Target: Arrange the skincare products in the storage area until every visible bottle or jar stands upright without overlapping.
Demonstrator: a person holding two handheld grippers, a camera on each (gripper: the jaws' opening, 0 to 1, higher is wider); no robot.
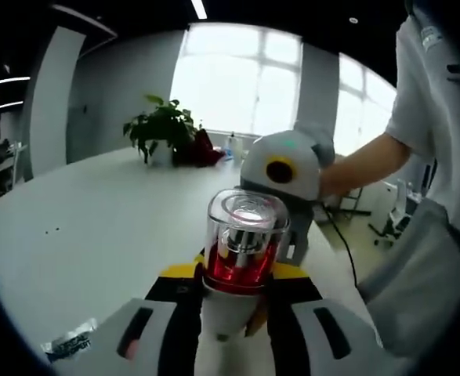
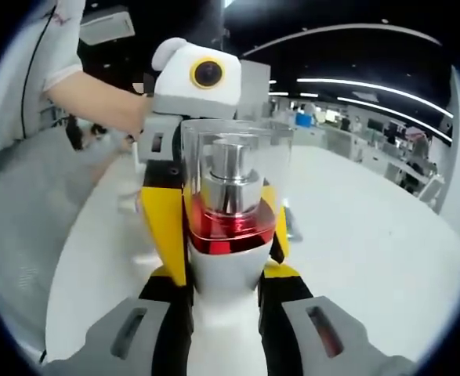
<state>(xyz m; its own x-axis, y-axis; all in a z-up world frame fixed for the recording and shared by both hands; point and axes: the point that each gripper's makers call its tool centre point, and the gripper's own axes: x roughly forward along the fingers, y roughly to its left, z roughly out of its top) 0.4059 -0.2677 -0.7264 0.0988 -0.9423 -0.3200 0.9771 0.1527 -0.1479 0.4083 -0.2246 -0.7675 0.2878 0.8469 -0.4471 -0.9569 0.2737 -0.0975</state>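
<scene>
One skincare bottle (image 1: 243,254) has a clear cap, a silver pump, a red band and a white body. It stands between the yellow-tipped jaws of my left gripper (image 1: 237,274), which is shut on its body, cap tilted toward the camera. The right gripper (image 1: 280,168) faces it from just behind the bottle, its jaws hidden. In the right gripper view the same bottle (image 2: 228,211) sits between the black jaws of my right gripper (image 2: 226,294), which close on its white body. The left gripper (image 2: 194,78) is opposite, its yellow jaws flanking the bottle.
A large white table (image 1: 96,227) lies under the bottle, with a potted plant (image 1: 161,129) at its far end and a small clear wrapper (image 1: 69,343) near the left gripper. A person in a white shirt (image 1: 437,117) stands at the table edge (image 2: 81,266).
</scene>
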